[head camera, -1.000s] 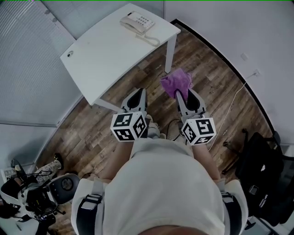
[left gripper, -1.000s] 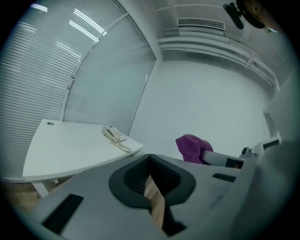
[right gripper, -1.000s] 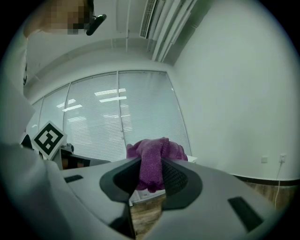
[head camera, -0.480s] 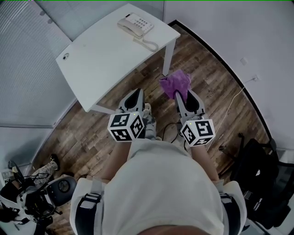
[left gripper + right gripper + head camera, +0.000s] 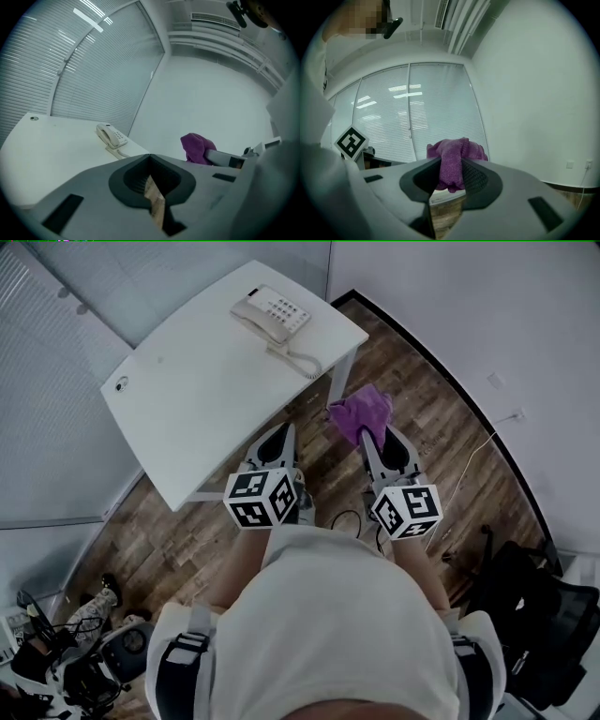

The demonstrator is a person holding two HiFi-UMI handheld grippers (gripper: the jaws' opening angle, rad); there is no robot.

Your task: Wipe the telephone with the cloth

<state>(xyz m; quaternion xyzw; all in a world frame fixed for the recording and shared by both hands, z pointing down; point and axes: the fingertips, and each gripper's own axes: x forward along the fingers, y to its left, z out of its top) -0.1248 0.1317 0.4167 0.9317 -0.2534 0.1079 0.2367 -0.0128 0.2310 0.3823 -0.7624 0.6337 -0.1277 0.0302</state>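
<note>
A beige telephone (image 5: 271, 313) with a coiled cord lies at the far corner of the white table (image 5: 187, 381); the left gripper view shows the telephone (image 5: 111, 136) ahead on the tabletop. My right gripper (image 5: 367, 427) is shut on a purple cloth (image 5: 361, 411), which bunches out past its jaws over the wood floor, short of the table. In the right gripper view the cloth (image 5: 453, 161) is pinched between the pads. My left gripper (image 5: 277, 432) is shut and empty, its tip at the table's near edge. The purple cloth (image 5: 198, 147) also shows at the right of the left gripper view.
Window blinds (image 5: 47, 409) run along the table's left side, a white wall (image 5: 469, 306) stands behind it. A white cable (image 5: 473, 451) trails over the floor at the right. A black chair (image 5: 539, 615) is at the lower right, gear (image 5: 75, 662) at the lower left.
Both grippers have come closer to the table, the left one now reaching its near edge. The cloth stays gripped in the right gripper.
</note>
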